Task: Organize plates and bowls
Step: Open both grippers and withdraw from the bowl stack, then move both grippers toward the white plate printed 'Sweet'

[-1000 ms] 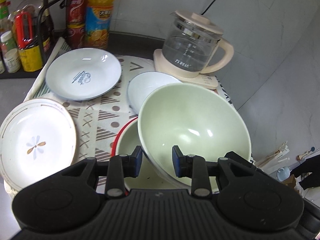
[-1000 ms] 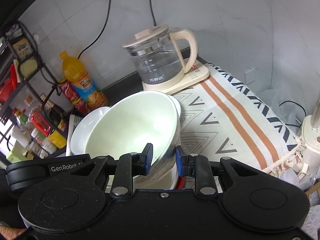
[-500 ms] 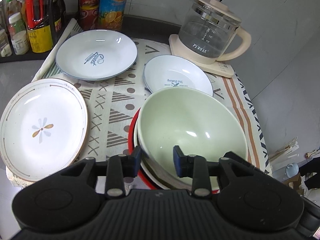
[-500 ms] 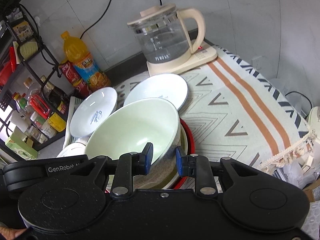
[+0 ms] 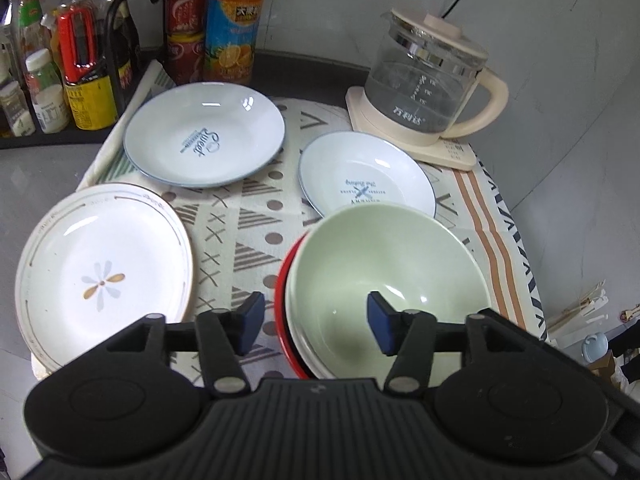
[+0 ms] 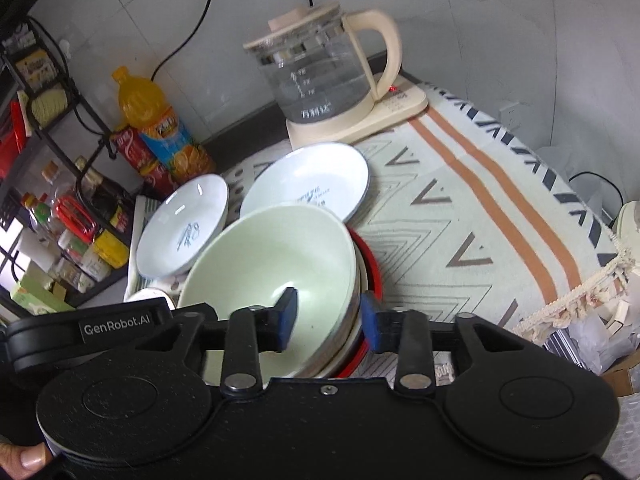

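Observation:
A pale green bowl (image 5: 384,272) sits nested on a white bowl and a red bowl (image 5: 286,280) on the patterned cloth; it also shows in the right wrist view (image 6: 276,260). My left gripper (image 5: 314,324) is open, its jaws straddling the stack's left rim. My right gripper (image 6: 328,320) is open, its jaws on either side of the green bowl's right rim. Three plates lie around: a flower plate (image 5: 104,264), a blue-rimmed deep plate (image 5: 204,132) and a smaller blue-rimmed plate (image 5: 366,180).
A glass kettle (image 5: 424,88) on its cream base stands at the back right. An orange juice bottle (image 5: 234,28), red cans and a rack of condiment bottles (image 5: 60,60) line the back left. The cloth's right edge (image 6: 592,248) drops off to clutter.
Both grippers lowered the green bowl onto the stacked bowls, then opened and let go of its rim. The left gripper's jaws spread widest.

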`<action>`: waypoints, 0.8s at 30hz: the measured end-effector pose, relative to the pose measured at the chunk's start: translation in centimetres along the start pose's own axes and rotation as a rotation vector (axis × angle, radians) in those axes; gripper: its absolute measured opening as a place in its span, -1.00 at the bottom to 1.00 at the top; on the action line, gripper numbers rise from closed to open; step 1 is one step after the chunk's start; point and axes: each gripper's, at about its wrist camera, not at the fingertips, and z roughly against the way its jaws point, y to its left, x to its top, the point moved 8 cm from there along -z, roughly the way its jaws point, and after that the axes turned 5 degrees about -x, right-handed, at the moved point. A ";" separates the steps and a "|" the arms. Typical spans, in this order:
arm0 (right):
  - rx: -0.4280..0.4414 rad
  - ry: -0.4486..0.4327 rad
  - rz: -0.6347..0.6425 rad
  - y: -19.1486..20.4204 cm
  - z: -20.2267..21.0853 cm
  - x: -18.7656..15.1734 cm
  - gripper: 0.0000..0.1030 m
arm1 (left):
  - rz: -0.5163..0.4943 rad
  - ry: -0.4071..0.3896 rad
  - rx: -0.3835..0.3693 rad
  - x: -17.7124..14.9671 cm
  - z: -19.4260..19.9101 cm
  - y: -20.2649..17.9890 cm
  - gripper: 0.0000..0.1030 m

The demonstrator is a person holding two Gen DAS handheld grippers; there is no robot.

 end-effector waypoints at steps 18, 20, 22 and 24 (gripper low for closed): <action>0.049 -0.074 0.071 5.1 1.9 0.7 0.93 | 0.119 -0.062 0.113 0.0 3.8 7.6 0.57; 0.061 -0.069 0.079 6.0 1.8 0.5 0.95 | 0.128 -0.067 0.121 -0.2 4.3 8.5 0.57; 0.075 -0.059 0.088 6.9 1.7 0.2 0.96 | 0.140 -0.072 0.132 -0.3 4.7 9.4 0.57; 0.087 -0.051 0.105 7.8 1.6 -0.3 0.97 | 0.154 -0.073 0.139 -0.4 5.1 10.2 0.57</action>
